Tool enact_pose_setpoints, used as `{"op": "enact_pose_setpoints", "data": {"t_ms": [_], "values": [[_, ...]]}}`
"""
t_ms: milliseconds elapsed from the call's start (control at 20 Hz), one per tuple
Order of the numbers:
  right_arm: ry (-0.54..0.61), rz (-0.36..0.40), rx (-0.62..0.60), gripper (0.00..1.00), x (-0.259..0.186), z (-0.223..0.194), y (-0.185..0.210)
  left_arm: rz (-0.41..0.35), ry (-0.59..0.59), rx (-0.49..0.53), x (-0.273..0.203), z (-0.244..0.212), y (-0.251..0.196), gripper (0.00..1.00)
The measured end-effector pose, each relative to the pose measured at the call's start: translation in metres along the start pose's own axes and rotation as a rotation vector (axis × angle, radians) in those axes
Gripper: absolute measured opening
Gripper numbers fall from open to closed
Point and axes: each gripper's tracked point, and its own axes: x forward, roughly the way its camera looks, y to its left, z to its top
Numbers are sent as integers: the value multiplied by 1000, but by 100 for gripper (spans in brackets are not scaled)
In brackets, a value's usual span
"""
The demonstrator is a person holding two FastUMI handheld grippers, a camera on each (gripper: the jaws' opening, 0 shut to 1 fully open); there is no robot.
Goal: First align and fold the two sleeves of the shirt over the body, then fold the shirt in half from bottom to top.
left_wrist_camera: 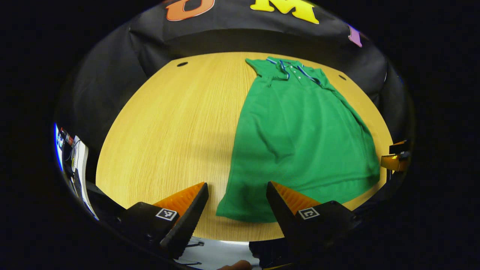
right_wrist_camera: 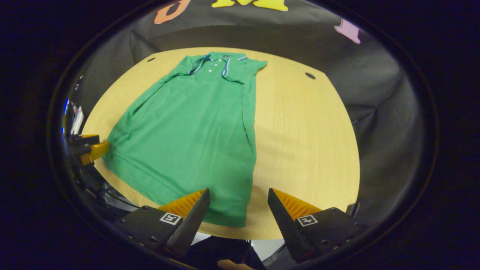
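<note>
The shirt (left_wrist_camera: 300, 138) lies lengthwise on the desk (left_wrist_camera: 168, 123), collar far, hem nearest both grippers. The left gripper (left_wrist_camera: 237, 202) hovers at the hem's left corner, the right gripper (right_wrist_camera: 237, 206) at its right corner. Both sets of fingers are spread, holding nothing.

The right gripper (right_wrist_camera: 237, 195), jaws apart, hovers over the green shirt's (right_wrist_camera: 195, 127) bottom corner on the table (right_wrist_camera: 300, 142).
</note>
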Motion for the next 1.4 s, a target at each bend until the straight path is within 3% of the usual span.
{"op": "enact_pose_setpoints", "data": {"t_ms": [100, 250, 500, 600, 650, 700, 750, 800, 950, 1050, 1100, 1200, 1250, 1400], "values": [[109, 2, 49, 96, 8, -22, -3, 5, 97, 10, 3, -11, 3, 100], [164, 31, 104, 95, 15, -33, -2, 2, 175, 30, 2, -14, 1, 100], [221, 58, 96, 92, 22, -40, 7, -12, 284, 31, -4, -25, -2, 92], [228, 70, 103, 88, 24, -38, 11, -31, 305, 28, -5, -27, -7, 82], [238, 79, 107, 88, 24, -39, 13, -42, 309, 37, -5, -26, -11, 71], [238, 78, 104, 82, 26, -38, 14, -58, 313, 46, -3, -26, -14, 74], [251, 80, 90, 84, 24, -38, 14, -76, 319, 46, -2, -26, -17, 58], [264, 86, 76, 79, 25, -37, 17, -88, 325, 37, -3, -25, -19, 42], [282, 114, 53, 53, 24, -34, 27, -97, 328, 37, -2, -24, -21, 33], [293, 141, 51, 25, 23, -34, 33, -98, 328, 32, -2, -23, -25, 23], [299, 156, 36, 17, 24, -32, 34, -97, 319, 35, -2, -21, -27, 16], [295, 195, 82, 17, 27, -28, 40, -98, 291, 51, 0, -16, -30, 8], [292, 217, 126, 1, 24, -23, 39, -90, 281, 42, 0, -15, -29, 7], [260, 255, 169, 2, 20, -18, 38, -82, 272, 16, -5, -15, -28, 4]]}}
